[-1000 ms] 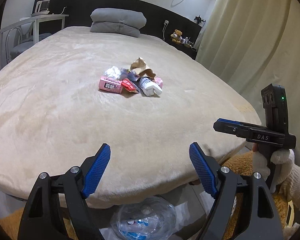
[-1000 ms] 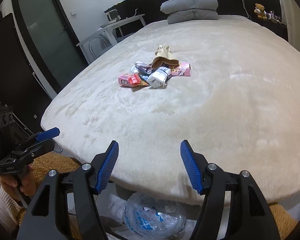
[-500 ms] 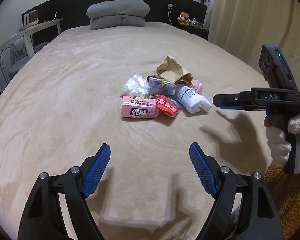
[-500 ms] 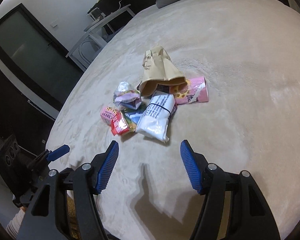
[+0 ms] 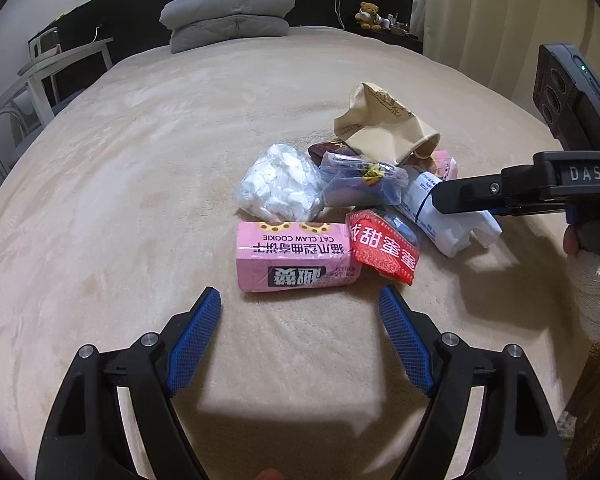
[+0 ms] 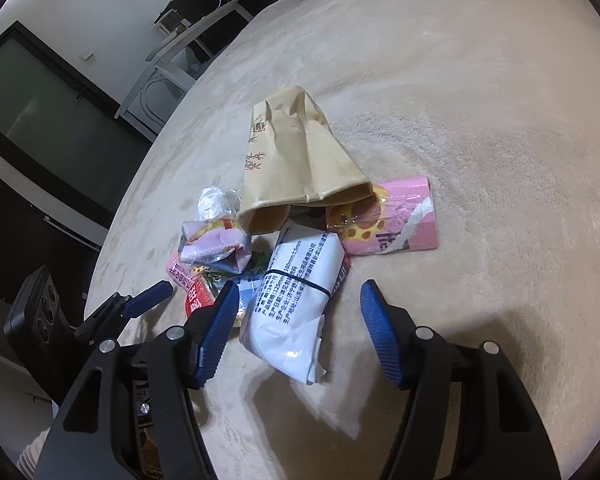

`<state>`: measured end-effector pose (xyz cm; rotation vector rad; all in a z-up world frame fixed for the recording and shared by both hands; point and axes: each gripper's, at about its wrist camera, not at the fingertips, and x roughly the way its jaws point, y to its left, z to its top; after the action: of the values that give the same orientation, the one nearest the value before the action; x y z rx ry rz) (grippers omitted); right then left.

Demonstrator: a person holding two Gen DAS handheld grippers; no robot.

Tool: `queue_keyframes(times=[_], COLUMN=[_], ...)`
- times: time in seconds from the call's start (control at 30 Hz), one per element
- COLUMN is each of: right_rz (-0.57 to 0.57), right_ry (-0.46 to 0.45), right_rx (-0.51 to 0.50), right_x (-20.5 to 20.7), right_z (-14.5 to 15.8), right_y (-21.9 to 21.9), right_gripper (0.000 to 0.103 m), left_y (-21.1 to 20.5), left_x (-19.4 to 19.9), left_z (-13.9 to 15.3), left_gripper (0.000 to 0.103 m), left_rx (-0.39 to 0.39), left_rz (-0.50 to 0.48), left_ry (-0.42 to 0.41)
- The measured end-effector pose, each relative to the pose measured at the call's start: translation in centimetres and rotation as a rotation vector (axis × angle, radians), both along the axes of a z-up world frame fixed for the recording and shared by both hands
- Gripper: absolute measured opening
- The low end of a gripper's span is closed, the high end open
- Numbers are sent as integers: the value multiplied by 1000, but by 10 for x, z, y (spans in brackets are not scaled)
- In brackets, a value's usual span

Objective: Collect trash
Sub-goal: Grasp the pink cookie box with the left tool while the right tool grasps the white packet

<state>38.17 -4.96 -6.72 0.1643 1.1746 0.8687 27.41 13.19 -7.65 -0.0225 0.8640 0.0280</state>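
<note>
A pile of trash lies on the beige bed (image 5: pixel 120 200). It holds a pink cookie box (image 5: pixel 296 256), a red packet (image 5: pixel 382 248), a white crumpled bag (image 5: pixel 280 184), a brown paper bag (image 5: pixel 384 128) (image 6: pixel 296 160), a white packet (image 6: pixel 300 292) (image 5: pixel 440 216) and a pink flat wrapper (image 6: pixel 396 216). My left gripper (image 5: pixel 300 336) is open, just short of the pink box. My right gripper (image 6: pixel 296 320) is open, its fingers on either side of the white packet's near end. It also shows at the right of the left wrist view (image 5: pixel 484 194).
Grey pillows (image 5: pixel 228 12) lie at the black headboard. A white table and chair (image 5: pixel 40 80) stand to the bed's left. Curtains (image 5: pixel 500 20) hang on the right, with a shelf and teddy bear (image 5: pixel 368 14) beside them.
Both grippers have moved forward from the bed's foot edge up to the trash pile. The right one now straddles the white packet. Both stay open.
</note>
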Motion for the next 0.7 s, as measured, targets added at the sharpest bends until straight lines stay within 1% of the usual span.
queue_keyframes(times=[0.1,0.17,0.27,0.33,0.37,0.43,0.5,0.63,0.7], right_rz=[0,3,21,32,37,44,42,29,20], right_ry=[-1,10,-10,-18,-21,-31,-39,-67,-80], right_rx=[-8,0,-6,-7,-5,-4,-2,-3,0], right_x=[1,1,0,-3,-4,-7,-10,-17,-19], right_z=[0,0,4,6,7,9,10,17,21], right_y=[-1,-1,-1,2,1,0,-4,-15,-22], right_gripper=[49,45,40,39,38,38,37,37,37], left_y=[2,3,2,0,-2,-4,-3,0,4], left_x=[11,18,25,27,27,26,23,17,12], left_z=[-2,-2,-4,-7,-7,-6,-4,1,5], left_gripper=[80,80,79,76,63,62,62,62,62], left_rx=[0,-6,1,2,8,27,11,24,18], left_rz=[19,26,30,30,21,18,20,46,64], left_ry=[0,-3,7,24,26,27,21,14,8])
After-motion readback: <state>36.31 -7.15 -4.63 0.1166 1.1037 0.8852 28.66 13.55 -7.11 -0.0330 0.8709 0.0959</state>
